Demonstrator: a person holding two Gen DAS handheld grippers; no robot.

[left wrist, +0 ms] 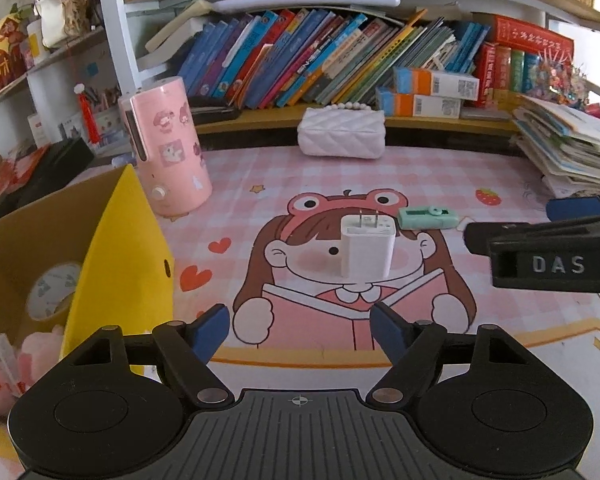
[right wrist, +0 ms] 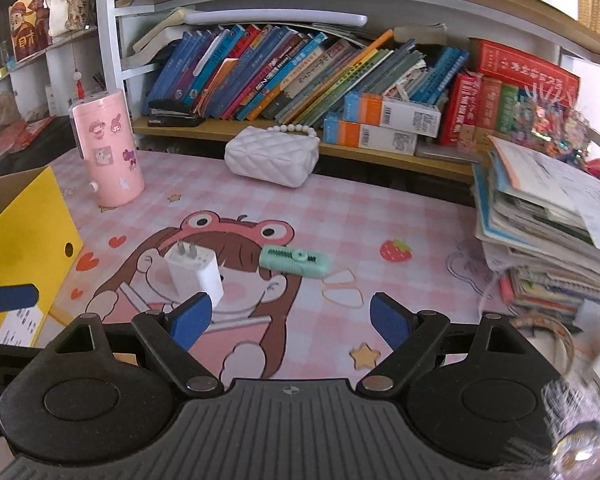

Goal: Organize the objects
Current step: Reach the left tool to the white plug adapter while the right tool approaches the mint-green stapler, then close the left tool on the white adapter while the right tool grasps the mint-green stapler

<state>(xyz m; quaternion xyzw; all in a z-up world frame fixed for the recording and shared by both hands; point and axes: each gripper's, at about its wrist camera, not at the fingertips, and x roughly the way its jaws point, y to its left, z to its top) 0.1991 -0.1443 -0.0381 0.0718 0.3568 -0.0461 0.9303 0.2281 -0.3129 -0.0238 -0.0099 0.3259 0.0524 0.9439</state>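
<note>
A white plug charger (left wrist: 366, 247) stands upright, prongs up, on the pink cartoon desk mat (left wrist: 500, 320); it also shows in the right wrist view (right wrist: 196, 274). A mint-green small device (left wrist: 427, 217) lies just behind and to the right of it, and shows in the right wrist view (right wrist: 295, 261). My left gripper (left wrist: 300, 328) is open and empty, just short of the charger. My right gripper (right wrist: 290, 320) is open and empty, with the charger near its left finger. A yellow cardboard box (left wrist: 120, 248) at the left holds a clock and soft toys.
A pink cylindrical humidifier (left wrist: 166, 148) stands at the back left. A white quilted purse (left wrist: 342, 133) lies by the bookshelf (left wrist: 320, 60). A stack of books and papers (right wrist: 548, 232) sits at the right. The right gripper's body (left wrist: 556, 256) juts in from the right.
</note>
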